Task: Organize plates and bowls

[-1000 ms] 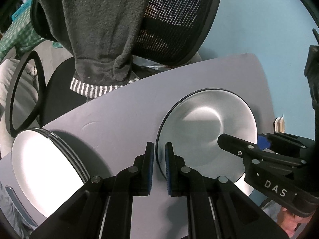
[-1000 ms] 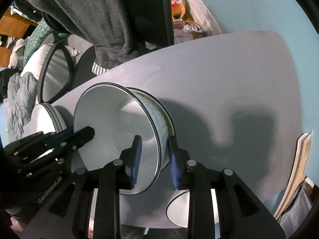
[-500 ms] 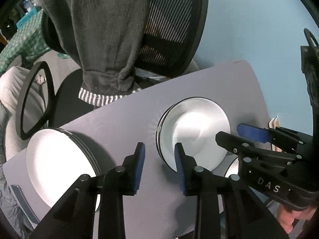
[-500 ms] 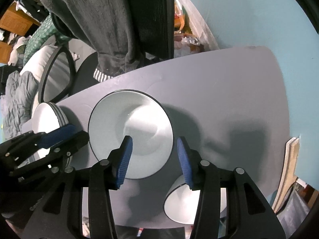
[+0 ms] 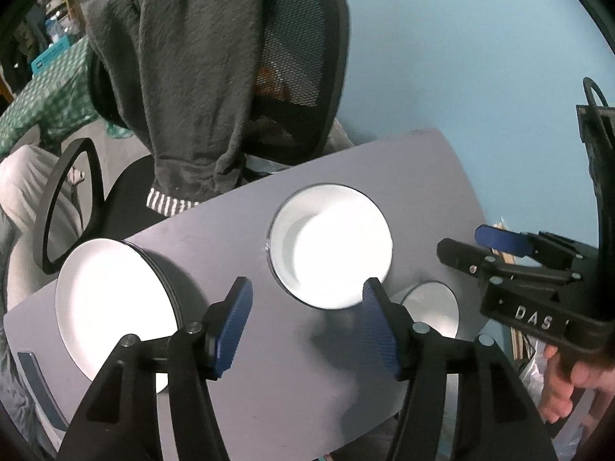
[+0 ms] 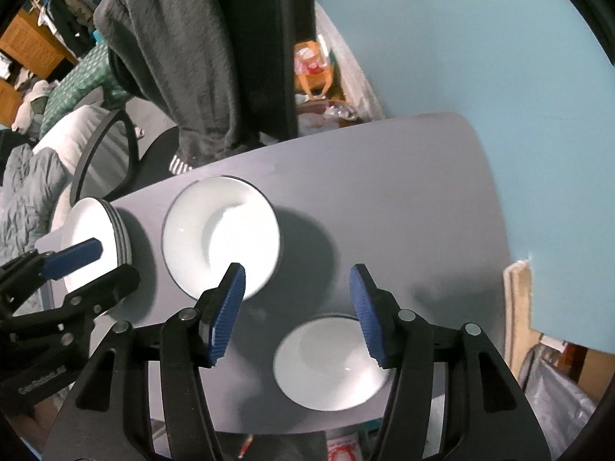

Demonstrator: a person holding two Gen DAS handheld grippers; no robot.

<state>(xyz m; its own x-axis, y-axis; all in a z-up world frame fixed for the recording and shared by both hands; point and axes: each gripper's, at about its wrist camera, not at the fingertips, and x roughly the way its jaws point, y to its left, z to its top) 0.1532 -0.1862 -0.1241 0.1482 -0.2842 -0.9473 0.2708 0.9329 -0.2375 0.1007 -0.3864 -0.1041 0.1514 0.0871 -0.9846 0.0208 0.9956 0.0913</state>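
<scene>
- The left tongs, black-armed with ribbed blue pads, point steeply down at the grey rounded tabletop; the jaws are spreading apart and nothing sits between the pads, which are clear of everything.
- The right tongs, of the same black and blue make, point straight down; their jaws are widening too, with only bare tabletop and part of a bowl seen through the gap; they grasp nothing.
- In the left wrist view the right tongs show at the right edge, with a hand around the handle; in the right wrist view the left tongs show at the lower left.
- The white deep bowl with a thin dark rim stands upright on the tabletop just beyond the left tongs' pads, apart from both tongs; its stacked rims suggest more than one bowl, though I cannot tell how many.
- A smaller white bowl stands near the tabletop's near edge, under the right tongs.
- A stack of white flat plates with dark edges lies at the tabletop's left end, well apart from the deep bowl.
- Behind the tabletop stands a black mesh office chair with a dark grey fleece garment draped over its back; beyond it is a pale blue wall.
</scene>
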